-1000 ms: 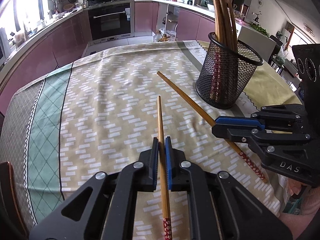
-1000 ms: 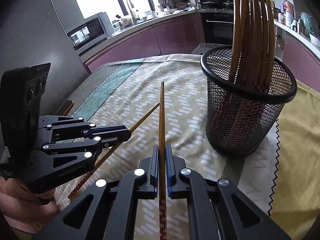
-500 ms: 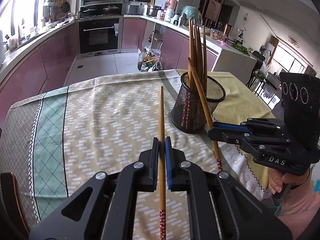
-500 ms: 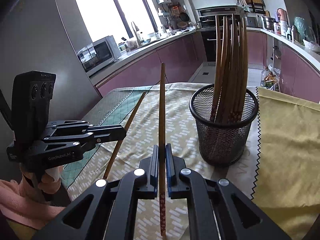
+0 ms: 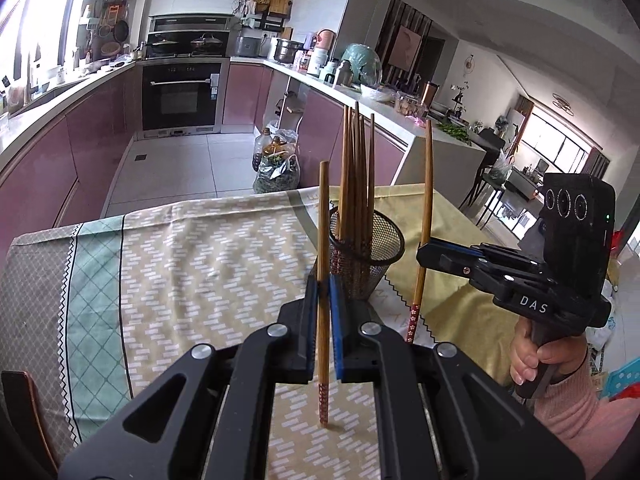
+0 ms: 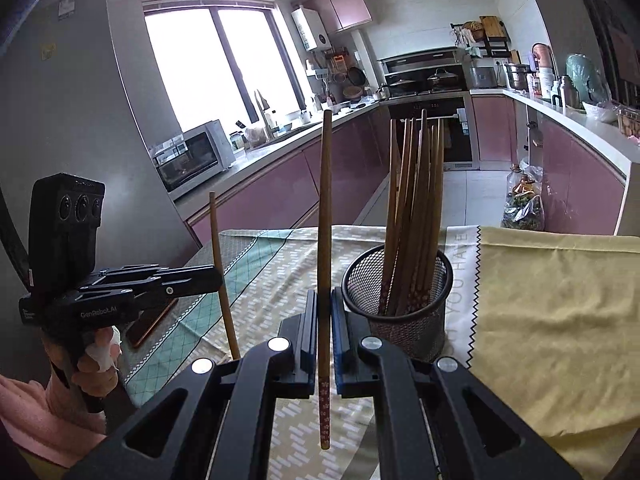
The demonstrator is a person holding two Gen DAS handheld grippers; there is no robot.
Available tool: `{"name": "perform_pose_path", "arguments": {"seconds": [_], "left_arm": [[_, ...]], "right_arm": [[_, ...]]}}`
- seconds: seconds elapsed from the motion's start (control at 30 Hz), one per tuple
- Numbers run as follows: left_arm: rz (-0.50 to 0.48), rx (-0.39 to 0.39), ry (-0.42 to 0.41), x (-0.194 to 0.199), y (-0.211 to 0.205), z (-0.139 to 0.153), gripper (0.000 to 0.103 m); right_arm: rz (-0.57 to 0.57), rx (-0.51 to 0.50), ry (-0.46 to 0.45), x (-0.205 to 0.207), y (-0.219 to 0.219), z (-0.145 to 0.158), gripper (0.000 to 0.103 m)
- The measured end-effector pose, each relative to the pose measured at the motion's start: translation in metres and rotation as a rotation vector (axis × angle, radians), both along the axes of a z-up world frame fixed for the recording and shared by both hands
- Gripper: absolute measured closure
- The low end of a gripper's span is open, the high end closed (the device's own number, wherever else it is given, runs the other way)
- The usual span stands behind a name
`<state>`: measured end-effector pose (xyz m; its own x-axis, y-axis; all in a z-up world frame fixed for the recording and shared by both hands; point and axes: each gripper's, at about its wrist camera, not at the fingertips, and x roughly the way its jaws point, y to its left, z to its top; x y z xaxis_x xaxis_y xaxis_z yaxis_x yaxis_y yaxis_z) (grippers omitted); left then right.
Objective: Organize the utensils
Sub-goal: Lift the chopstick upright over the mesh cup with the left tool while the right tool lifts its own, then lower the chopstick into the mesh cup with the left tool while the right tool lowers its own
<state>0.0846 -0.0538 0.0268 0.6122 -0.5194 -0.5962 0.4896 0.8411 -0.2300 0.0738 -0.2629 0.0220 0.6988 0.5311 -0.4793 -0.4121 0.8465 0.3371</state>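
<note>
My left gripper (image 5: 323,280) is shut on a brown chopstick (image 5: 323,220), held upright above the table. My right gripper (image 6: 324,294) is shut on a second chopstick (image 6: 325,208), also upright. A black mesh holder (image 5: 378,240) with several chopsticks stands on the table just beyond both grippers; it also shows in the right wrist view (image 6: 400,312). The right gripper (image 5: 424,254) with its chopstick (image 5: 426,200) is to the right of the holder. The left gripper (image 6: 218,278) and its chopstick (image 6: 219,256) show at the left.
The table has a patterned beige and green cloth (image 5: 180,260) and a yellow cloth (image 6: 560,320) on the right. A dark flat object (image 6: 148,324) lies near the table's left edge. Kitchen counters and an oven (image 5: 180,96) are behind.
Both grippers have lifted their chopsticks off the table and turned them from lying to upright, backing away from the holder.
</note>
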Motion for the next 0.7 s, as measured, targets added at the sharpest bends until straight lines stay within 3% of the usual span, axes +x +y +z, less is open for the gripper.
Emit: {"name": "perform_pose_path", "arguments": {"seconds": [0.57,0.7], "left_arm": [[-0.034,-0.086,-0.090,0.012,-0.012,0.056,0.097],[-0.052,-0.094,-0.108,0.012,-0.018,0.067,0.102]], "right_arm": [[-0.058,0.011,-0.101,0.020,-0.017,0.035,0.097],[-0.062,0.018,-0.116,0.023,-0.019,0.041,0.097]]}}
